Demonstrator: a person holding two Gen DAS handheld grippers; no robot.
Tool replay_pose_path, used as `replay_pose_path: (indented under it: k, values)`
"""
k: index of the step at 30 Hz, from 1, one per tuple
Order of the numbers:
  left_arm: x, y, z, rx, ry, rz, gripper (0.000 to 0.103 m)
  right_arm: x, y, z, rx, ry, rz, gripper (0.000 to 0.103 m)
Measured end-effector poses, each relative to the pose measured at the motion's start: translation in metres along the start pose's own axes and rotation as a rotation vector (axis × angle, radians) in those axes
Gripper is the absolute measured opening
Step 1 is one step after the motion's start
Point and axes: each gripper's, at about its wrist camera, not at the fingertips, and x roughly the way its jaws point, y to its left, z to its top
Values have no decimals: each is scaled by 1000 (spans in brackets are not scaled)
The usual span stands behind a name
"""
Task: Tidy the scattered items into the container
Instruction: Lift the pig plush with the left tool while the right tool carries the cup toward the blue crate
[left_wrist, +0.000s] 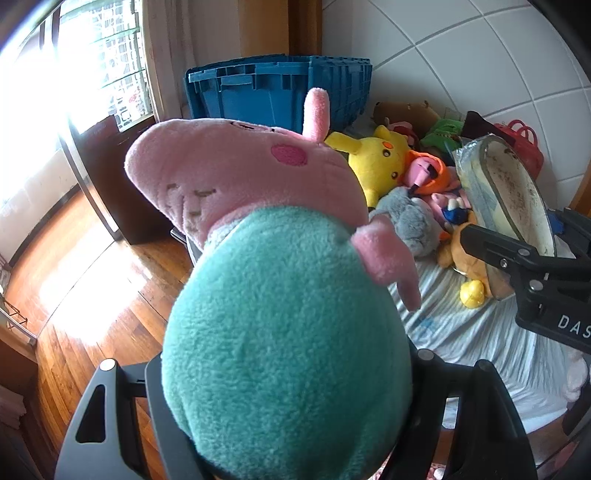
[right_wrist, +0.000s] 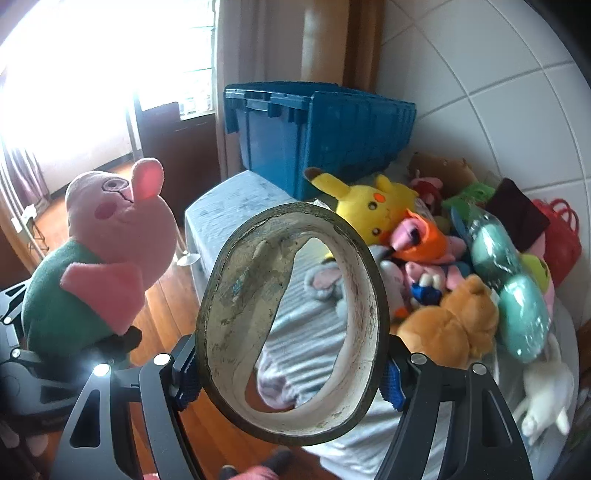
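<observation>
My left gripper (left_wrist: 288, 417) is shut on a pink pig plush (left_wrist: 258, 280) in a green shirt, held up close to the camera; it also shows at the left of the right wrist view (right_wrist: 99, 258). My right gripper (right_wrist: 291, 369) is shut on a worn roll of tape (right_wrist: 236, 306), held upright; the roll also shows in the left wrist view (left_wrist: 513, 195). A blue crate (left_wrist: 273, 92) stands at the far end of the bed, also in the right wrist view (right_wrist: 325, 136).
Several toys lie on the striped bedsheet (left_wrist: 480, 339) by the tiled wall: a yellow Pikachu plush (right_wrist: 373, 206), a grey plush (left_wrist: 410, 218), an orange bear (right_wrist: 454, 321), a red basket (right_wrist: 561, 236), a small yellow duck (left_wrist: 472, 293). Wooden floor (left_wrist: 92, 266) lies to the left.
</observation>
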Motion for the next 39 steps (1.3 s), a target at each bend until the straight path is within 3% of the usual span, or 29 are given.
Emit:
replay_pose_path:
  k: [7, 15, 24, 32, 39]
  values:
    - [31, 20, 36, -11, 6, 30, 74, 46, 9, 33, -21, 3, 41, 75]
    - [71, 42, 100, -25, -14, 76, 74, 96, 7, 88, -55, -10, 93, 75]
    - [103, 65, 143, -50, -4, 88, 74, 140, 10, 141, -101, -25, 140, 75]
    - [126, 98, 173, -13, -16, 58, 74, 169, 25, 173, -86, -21, 114, 75]
    - [144, 155, 209, 105, -44, -16, 74, 189, 58, 203, -6, -36, 30, 75]
